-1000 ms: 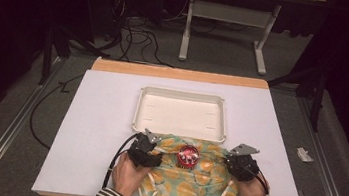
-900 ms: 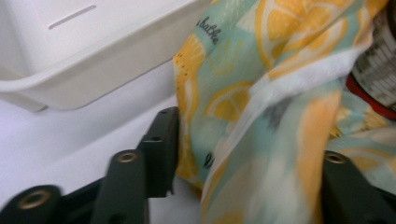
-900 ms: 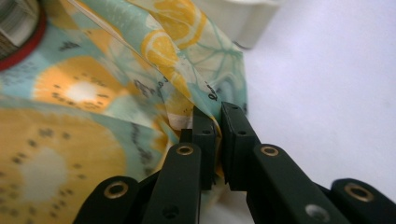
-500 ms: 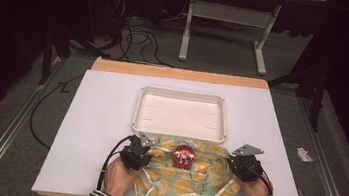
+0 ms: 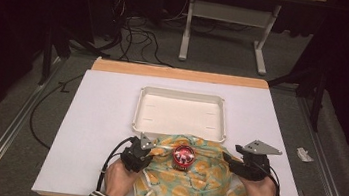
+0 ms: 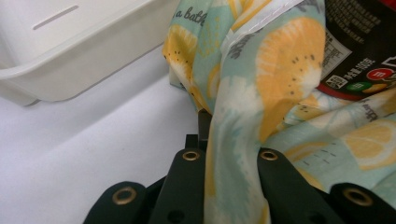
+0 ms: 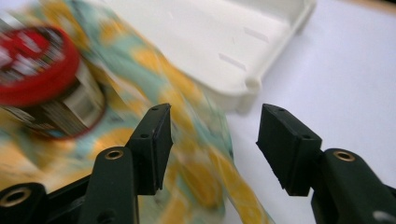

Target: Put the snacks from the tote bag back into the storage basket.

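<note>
Two tools flank a soft, crumpled orange-print teal cloth on the white worktop: left tool pinches its edge, right tool gapes, beside a round red-lidded candy tub.

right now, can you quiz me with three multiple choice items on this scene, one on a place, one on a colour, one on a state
1. Where is the candy tub?
A. in the white tray
B. on the patterned cloth
C. on the floor

2. What colour is the tub's lid?
A. red
B. blue
C. white

3. How do the right tongs stand?
A. shut on the cloth
B. shut on the tray
C. open

Answers:
1 B, the tub rests on the patterned cloth, in front of the white tray.
2 A, its top shows red in the high view.
3 C, a wide gap shows between the jaws, while the left tongs pinch the cloth.
</note>
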`<action>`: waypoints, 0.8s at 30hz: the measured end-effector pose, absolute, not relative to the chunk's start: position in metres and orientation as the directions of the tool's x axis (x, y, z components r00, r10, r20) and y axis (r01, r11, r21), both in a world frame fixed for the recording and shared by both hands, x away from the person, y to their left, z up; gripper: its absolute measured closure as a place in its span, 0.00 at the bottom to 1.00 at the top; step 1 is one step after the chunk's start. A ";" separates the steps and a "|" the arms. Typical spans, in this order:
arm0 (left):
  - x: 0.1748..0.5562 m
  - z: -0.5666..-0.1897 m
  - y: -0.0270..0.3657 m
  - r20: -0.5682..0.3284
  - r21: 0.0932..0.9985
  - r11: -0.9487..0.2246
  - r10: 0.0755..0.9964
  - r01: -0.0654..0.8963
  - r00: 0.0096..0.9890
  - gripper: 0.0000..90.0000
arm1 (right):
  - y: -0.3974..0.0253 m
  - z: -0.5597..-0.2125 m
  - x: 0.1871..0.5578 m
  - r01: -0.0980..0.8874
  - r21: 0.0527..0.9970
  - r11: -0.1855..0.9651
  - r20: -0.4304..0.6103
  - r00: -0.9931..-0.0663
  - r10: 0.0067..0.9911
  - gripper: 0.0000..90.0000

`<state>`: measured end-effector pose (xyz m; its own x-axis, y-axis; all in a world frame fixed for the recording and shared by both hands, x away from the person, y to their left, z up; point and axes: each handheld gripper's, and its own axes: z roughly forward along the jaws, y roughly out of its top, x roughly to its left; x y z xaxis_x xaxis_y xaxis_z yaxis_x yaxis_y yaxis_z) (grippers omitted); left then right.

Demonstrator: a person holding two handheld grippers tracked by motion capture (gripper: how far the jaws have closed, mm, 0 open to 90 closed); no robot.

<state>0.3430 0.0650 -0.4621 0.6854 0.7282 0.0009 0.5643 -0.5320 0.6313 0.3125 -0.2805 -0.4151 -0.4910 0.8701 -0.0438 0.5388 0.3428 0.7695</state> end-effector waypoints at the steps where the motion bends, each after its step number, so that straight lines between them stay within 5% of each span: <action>1: 0.343 -0.462 0.065 0.000 0.631 -0.531 0.728 0.565 0.685 0.97 | -0.278 -0.410 0.310 0.524 0.778 0.346 -0.048 -0.500 0.865 0.50; 6: 0.343 -0.462 0.065 -0.007 0.636 -0.525 0.728 0.565 0.685 0.97 | -0.257 -0.397 0.299 0.465 0.788 0.404 -0.062 -0.593 0.803 0.85; 9: 0.343 -0.462 0.065 -0.011 0.639 -0.523 0.728 0.565 0.686 0.97 | -0.243 -0.408 0.304 0.511 0.734 0.449 -0.030 -0.635 0.772 0.96; 15: 0.343 -0.461 0.066 -0.015 0.642 -0.521 0.725 0.562 0.689 0.97 | -0.222 -0.442 0.322 0.588 0.648 0.484 0.007 -0.640 0.768 1.00; 24: 0.342 -0.458 0.070 -0.019 0.649 -0.515 0.725 0.560 0.688 0.97 | -0.226 -0.460 0.324 0.634 0.554 0.539 -0.070 -0.610 0.790 1.00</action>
